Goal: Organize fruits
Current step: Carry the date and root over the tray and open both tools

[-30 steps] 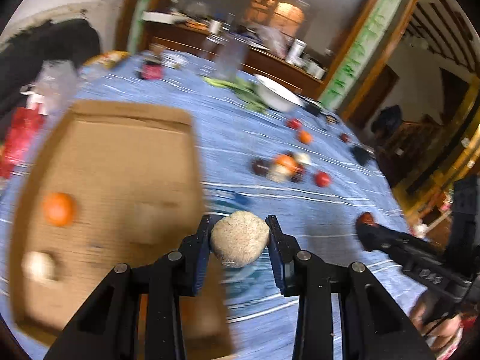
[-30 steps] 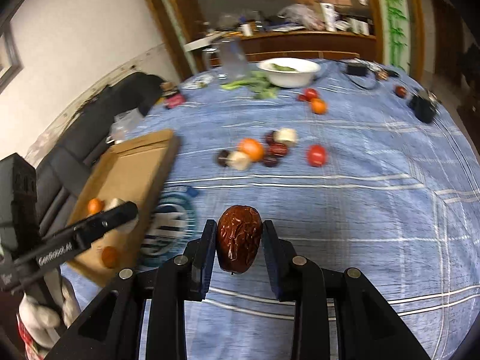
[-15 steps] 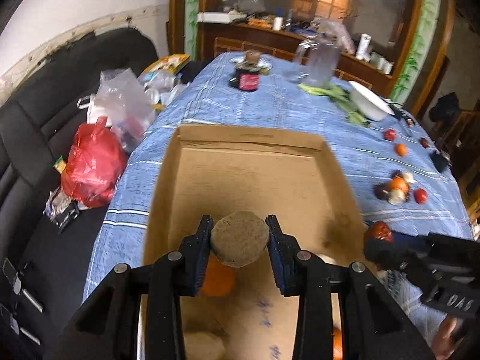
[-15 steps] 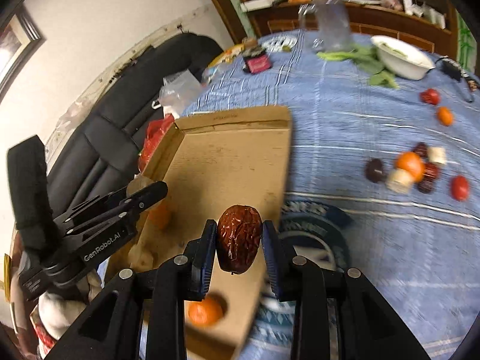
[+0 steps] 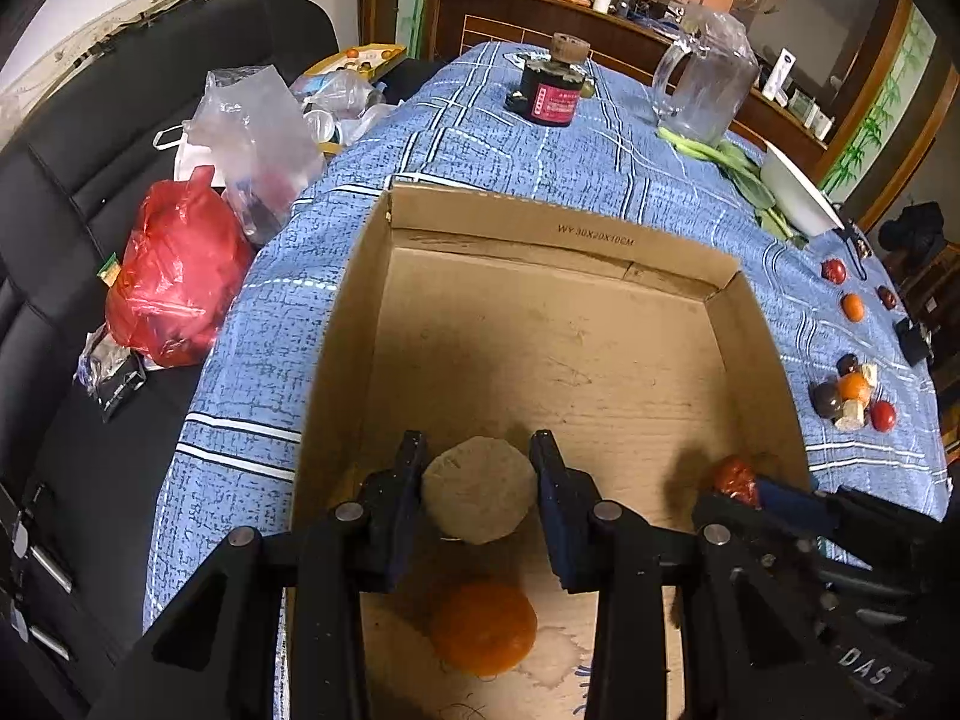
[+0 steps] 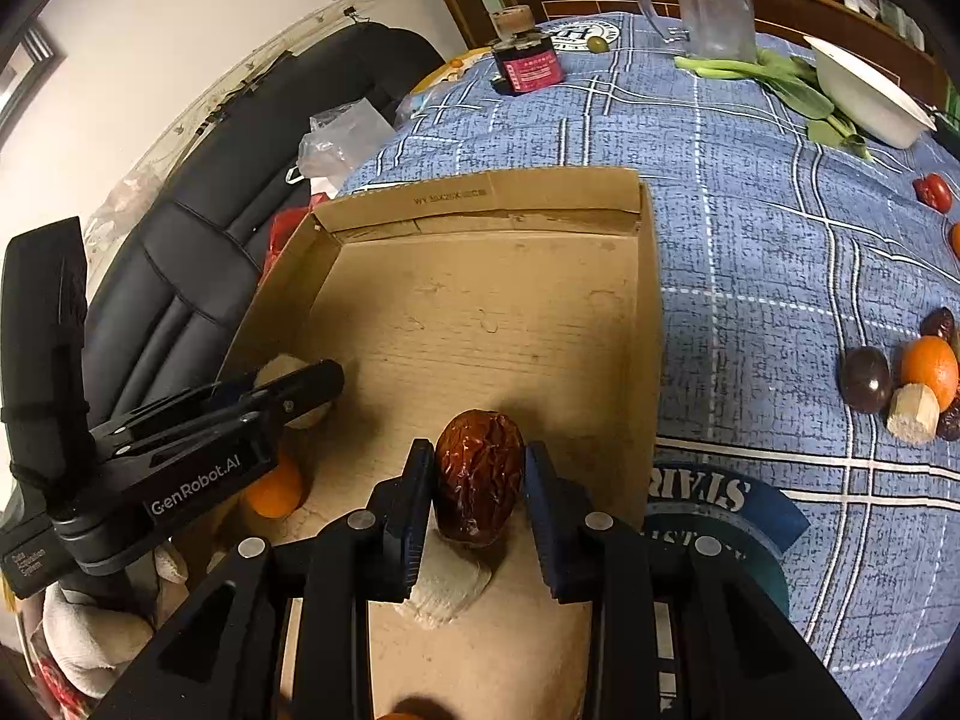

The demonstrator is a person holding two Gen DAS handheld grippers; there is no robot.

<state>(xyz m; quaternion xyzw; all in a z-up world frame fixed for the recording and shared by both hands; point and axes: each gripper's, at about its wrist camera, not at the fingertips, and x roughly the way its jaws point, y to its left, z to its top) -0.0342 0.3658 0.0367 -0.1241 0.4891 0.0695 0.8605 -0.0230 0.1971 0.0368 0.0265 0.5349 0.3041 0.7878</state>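
Note:
My left gripper [image 5: 479,465] is shut on a pale beige round fruit piece [image 5: 479,498], held low over the near part of the open cardboard box [image 5: 540,228]. An orange [image 5: 483,629] lies on the box floor just below it. My right gripper [image 6: 478,453] is shut on a wrinkled red-brown date [image 6: 478,480], inside the box [image 6: 480,198] near its right wall. A white chunk [image 6: 447,591] lies under it. In the right wrist view the left gripper [image 6: 300,387] reaches in from the left, above an orange [image 6: 276,489].
Loose fruits [image 6: 900,384] lie clustered on the blue checked tablecloth [image 6: 750,252] right of the box. At the far end stand a dark jar [image 5: 552,96], a glass jug [image 5: 702,90], greens and a white bowl [image 6: 864,96]. A black sofa with plastic bags [image 5: 174,282] borders the left.
Both grippers have swung left from above the tablecloth to above the box and sunk toward its floor. Each keeps the same piece in its hold.

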